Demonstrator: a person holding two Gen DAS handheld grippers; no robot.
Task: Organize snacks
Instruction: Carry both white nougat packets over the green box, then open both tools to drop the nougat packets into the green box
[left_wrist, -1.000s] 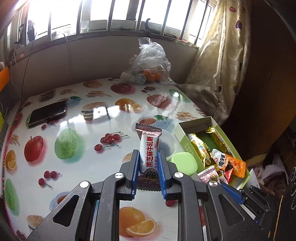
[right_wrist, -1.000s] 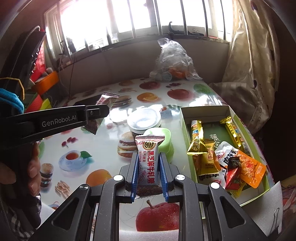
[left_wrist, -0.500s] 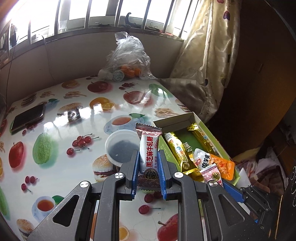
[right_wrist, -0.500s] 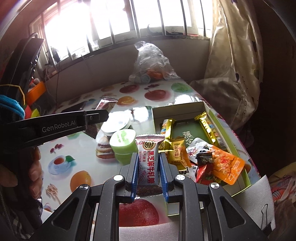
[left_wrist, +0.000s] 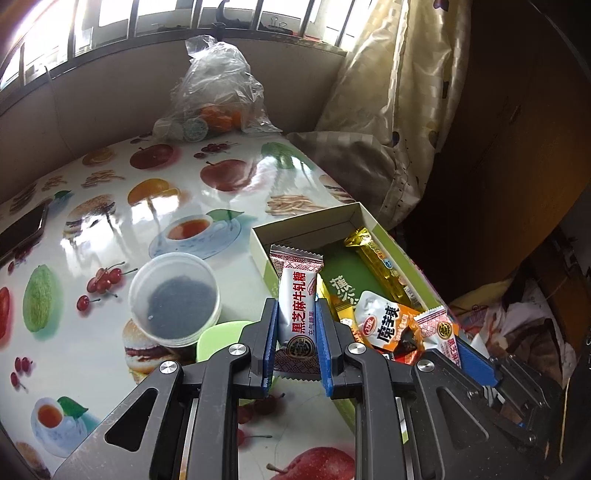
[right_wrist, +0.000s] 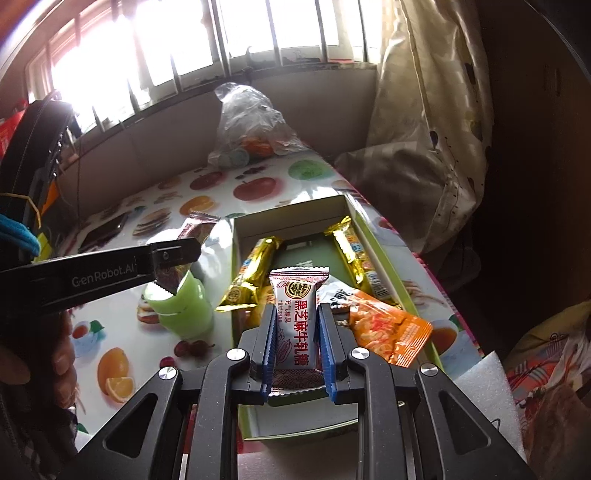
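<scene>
Both grippers — left gripper (left_wrist: 295, 339), right gripper (right_wrist: 297, 343) — clamp white sesame-nougat packets (left_wrist: 297, 314) upright, probably headed for the green cardboard box (right_wrist: 373, 236) mid-frame.

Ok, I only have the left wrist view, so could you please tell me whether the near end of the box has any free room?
Observer: Yes, the right wrist view shows bare floor at the near end of the box.
Operator: Is the right gripper carrying anything?
Observer: The right gripper is shut on a candy packet, held upright over the box.
Operator: I see one gold bar; is there another?
Observer: Yes, a second gold bar lies by the box's left wall in that view.
</scene>
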